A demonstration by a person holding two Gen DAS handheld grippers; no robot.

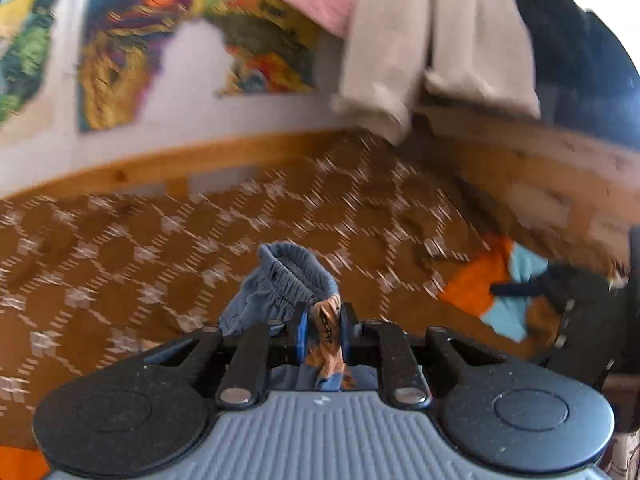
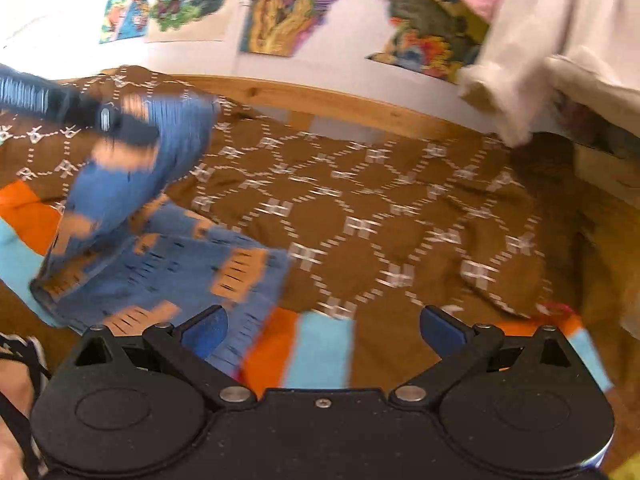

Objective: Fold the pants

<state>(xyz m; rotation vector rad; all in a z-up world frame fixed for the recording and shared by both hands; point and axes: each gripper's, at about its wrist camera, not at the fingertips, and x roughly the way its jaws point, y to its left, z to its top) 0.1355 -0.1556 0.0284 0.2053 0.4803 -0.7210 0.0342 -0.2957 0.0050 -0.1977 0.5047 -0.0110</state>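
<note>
a bed fills the room, covered by a brown bedspread (image 2: 380, 200) with a white lattice pattern, its wooden frame (image 1: 200, 164) running along a pale wall hung with bright patchy pictures (image 2: 288, 8). beige and pink clothes (image 1: 432, 40) dangle from above at the far right corner. an orange and light blue cloth (image 2: 304, 348) lies on the spread close to me, partly under the pants.

the pants (image 2: 160, 256), blue with tan patches, rest mostly on the left part of the bedspread, their lower portion spread flat while one end rises off the bed. that raised end is pinched in the left gripper (image 1: 323, 336), whose jaws are pressed together on a bunched strip of blue and tan fabric; the elastic waistband (image 1: 296, 272) loops up just beyond the fingertips. from the right wrist view the left gripper (image 2: 116, 124) appears at upper left as a dark blurred shape with the cloth hanging from it down to the bed.

the right gripper (image 2: 324, 328) hovers low over the near edge of the bed, its blue-padded fingers (image 2: 206, 330) spread wide apart with nothing between them. the left pad sits over the hem of the pants, though whether it touches the cloth i cannot tell. both views are smeared with motion blur.
</note>
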